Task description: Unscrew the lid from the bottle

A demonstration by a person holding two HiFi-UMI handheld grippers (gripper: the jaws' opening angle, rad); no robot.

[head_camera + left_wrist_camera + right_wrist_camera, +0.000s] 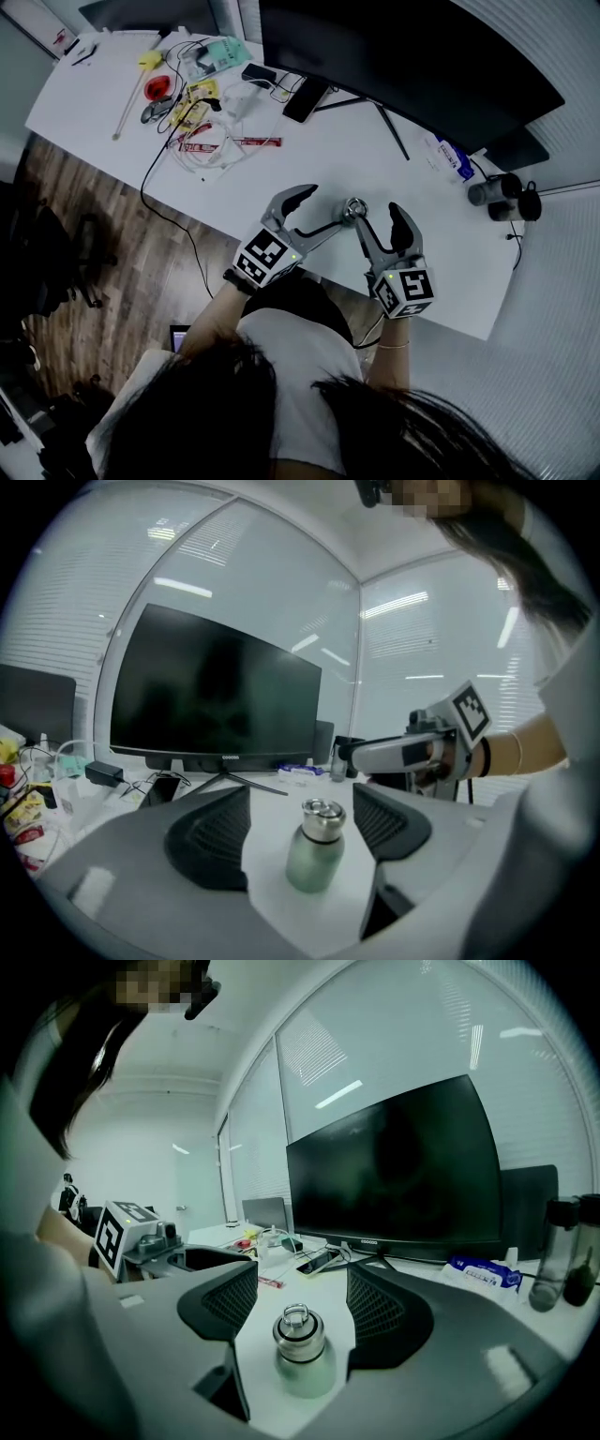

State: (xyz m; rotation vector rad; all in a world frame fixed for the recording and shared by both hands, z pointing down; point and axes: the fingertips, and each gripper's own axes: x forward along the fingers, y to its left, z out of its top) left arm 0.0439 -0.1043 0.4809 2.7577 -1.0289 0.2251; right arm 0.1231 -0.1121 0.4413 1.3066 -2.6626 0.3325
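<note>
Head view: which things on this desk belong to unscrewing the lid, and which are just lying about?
For the job: bottle, lid, left gripper, right gripper, both open.

Lying about: monitor, phone, cables, blue-and-white packet.

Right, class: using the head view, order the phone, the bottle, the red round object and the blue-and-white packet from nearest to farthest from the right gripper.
1. Bottle, between the right gripper's open jaws.
2. Blue-and-white packet, back and to the right.
3. Phone, farther back on the left, under the monitor.
4. Red round object, far left.
</note>
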